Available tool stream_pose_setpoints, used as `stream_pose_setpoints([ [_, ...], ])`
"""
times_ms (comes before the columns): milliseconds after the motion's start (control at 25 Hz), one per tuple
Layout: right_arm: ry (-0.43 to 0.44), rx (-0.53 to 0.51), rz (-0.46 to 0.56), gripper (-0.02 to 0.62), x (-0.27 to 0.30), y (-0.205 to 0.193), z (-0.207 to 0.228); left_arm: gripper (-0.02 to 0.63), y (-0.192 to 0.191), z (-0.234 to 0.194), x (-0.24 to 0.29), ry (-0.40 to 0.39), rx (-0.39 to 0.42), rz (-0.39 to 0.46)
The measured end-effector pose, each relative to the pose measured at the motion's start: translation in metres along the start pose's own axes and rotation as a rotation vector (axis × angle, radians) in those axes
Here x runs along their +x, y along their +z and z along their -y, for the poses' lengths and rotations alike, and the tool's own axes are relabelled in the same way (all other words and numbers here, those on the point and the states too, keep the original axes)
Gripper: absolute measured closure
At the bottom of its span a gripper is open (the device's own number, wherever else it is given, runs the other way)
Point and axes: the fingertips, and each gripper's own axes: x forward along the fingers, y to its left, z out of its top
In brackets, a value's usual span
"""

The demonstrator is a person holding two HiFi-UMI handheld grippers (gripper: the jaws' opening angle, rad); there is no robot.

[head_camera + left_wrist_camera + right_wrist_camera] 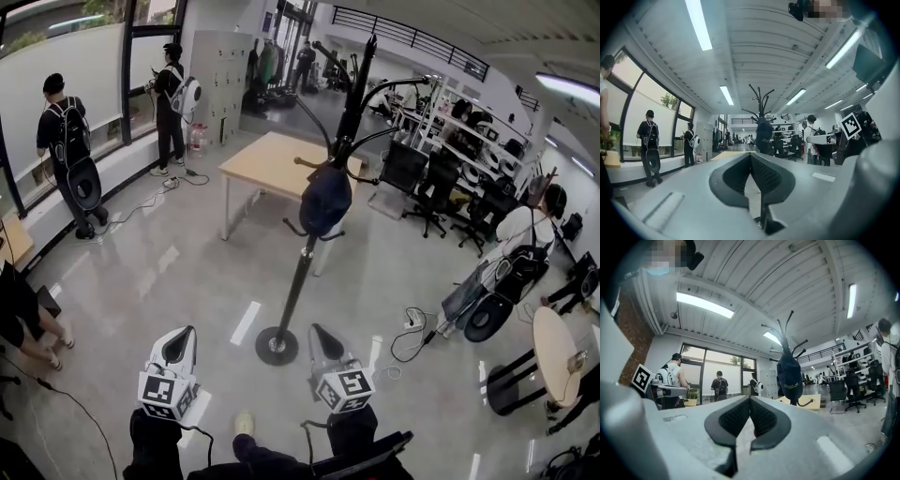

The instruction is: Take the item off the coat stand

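A black coat stand (298,281) rises from a round base (277,346) on the floor just ahead of me. A dark blue cap-like item (325,199) hangs from one of its hooks, about halfway up. Low in the head view, my left gripper (178,349) sits left of the base and my right gripper (324,340) right of it, both well short of the item. The left gripper view has the item (764,136) far off beyond that gripper (751,158), whose jaws are shut and empty. My right gripper (750,401) is shut too, with the item (789,376) up and to its right.
A wooden table (272,161) stands behind the stand. Two people with backpacks (67,141) (172,103) are at the left windows. Office chairs and desks (433,178) fill the right, a seated person (520,234) and a round table (555,354) nearer. Cables (412,330) lie on the floor.
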Motion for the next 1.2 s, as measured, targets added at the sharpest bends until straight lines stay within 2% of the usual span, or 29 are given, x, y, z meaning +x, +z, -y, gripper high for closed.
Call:
stream_pose_setpoints([
  [360,0.042,0.022,-0.005,0.594,0.083,-0.005,0.005,0.603,0.000,-0.054,0.049,0.038,0.008,-0.010],
  [560,0.045,0.014,-0.003,0.594,0.120,-0.007,0.016,0.603,0.002,-0.069,0.084,0.023,-0.004,-0.009],
  [920,0.003,0.014,0.001,0.594,0.159,-0.005,0.048,0.603,0.007,-0.082,0.139,-0.012,-0.005,-0.014],
  [1200,-0.052,0.026,0.026,0.594,0.163,0.002,0.071,0.603,0.018,-0.076,0.173,-0.067,0.022,0.002],
])
